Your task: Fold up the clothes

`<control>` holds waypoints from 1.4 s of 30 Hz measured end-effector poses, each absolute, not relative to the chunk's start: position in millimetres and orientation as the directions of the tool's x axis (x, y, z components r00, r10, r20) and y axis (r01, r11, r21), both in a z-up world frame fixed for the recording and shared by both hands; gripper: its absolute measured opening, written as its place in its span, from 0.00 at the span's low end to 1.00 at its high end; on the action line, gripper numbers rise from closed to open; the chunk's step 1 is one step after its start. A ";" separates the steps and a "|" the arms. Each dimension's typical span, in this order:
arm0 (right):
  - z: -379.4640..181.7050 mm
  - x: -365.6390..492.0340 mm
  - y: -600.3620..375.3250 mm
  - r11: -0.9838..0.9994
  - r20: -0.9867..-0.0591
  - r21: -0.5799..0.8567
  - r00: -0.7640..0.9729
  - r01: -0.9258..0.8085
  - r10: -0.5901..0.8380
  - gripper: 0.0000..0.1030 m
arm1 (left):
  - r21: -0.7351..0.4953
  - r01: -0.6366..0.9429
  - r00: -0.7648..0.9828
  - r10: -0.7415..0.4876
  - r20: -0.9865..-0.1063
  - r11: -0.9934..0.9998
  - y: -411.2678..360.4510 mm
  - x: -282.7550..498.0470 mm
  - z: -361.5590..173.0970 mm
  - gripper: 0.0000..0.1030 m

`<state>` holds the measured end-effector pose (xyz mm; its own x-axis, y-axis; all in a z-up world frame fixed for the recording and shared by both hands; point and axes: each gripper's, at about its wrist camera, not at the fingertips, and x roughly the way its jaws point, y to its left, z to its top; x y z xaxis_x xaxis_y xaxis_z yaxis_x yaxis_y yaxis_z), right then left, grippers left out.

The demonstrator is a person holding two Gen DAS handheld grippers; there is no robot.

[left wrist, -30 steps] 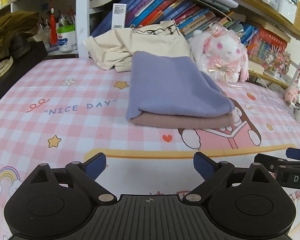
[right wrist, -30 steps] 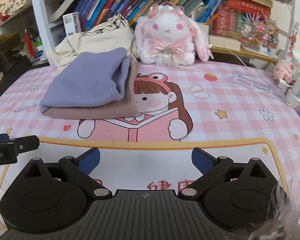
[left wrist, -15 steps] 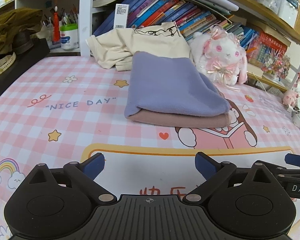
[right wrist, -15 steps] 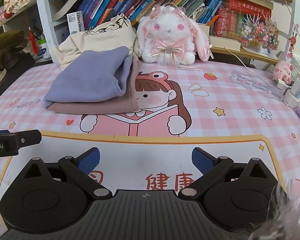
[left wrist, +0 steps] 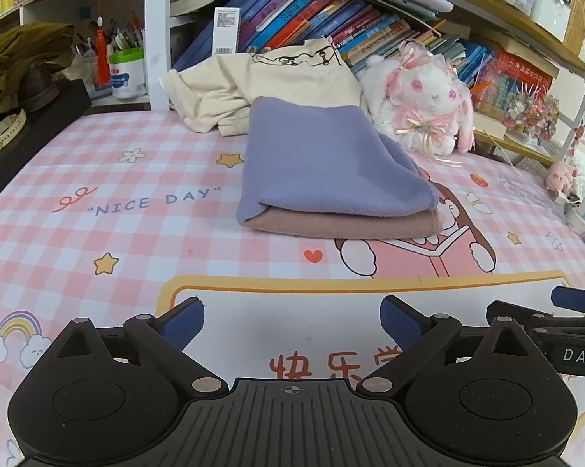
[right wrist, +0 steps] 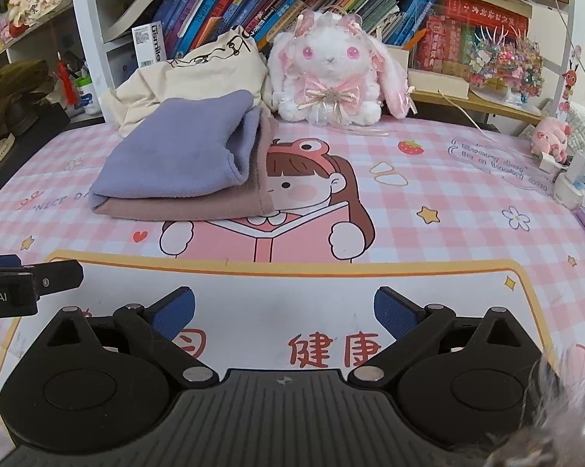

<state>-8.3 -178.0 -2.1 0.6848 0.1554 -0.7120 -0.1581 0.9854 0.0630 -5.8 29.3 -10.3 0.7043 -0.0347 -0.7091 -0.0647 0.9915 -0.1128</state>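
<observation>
The left gripper [left wrist: 291, 317] and right gripper [right wrist: 284, 311] hover with jaws spread and empty over the near edge of the pink checked cartoon-print tabletop [right wrist: 448, 210]. Toward the far edge, well apart from both, a folded lavender fleece garment [left wrist: 323, 163] lies stacked on a folded dusty-pink garment [left wrist: 343, 227], with a crumpled cream T-shirt [left wrist: 269, 85] just behind and a white-and-pink plush rabbit [right wrist: 331, 74] beside them.

We see a lavender folded cloth [left wrist: 323, 159] lying on a dusty-pink one [left wrist: 343, 225], a cream garment [left wrist: 269, 85] with black line print, and a white-and-pink plush rabbit [right wrist: 331, 74], on a pink-and-white checked table cover [left wrist: 144, 233].
</observation>
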 end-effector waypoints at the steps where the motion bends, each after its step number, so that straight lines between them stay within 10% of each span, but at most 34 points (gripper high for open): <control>1: -2.6 -8.3 -178.0 0.986 -0.714 0.064 0.683 -0.156 0.154 0.97 | -0.111 -0.065 0.704 -0.033 -0.710 0.992 29.3 -5.9 -10.1 0.96; 42: -3.0 -10.7 -176.5 0.985 -0.721 0.070 0.674 -0.160 0.161 0.97 | -0.059 -0.059 0.707 -0.001 -0.707 0.997 25.3 -10.8 -6.0 0.99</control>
<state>-10.7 -176.5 -3.0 0.6743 0.1613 -0.7206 -0.1602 0.9846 0.0704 -10.8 25.3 -6.0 0.7072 -0.0007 -0.7070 -0.0585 0.9965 -0.0595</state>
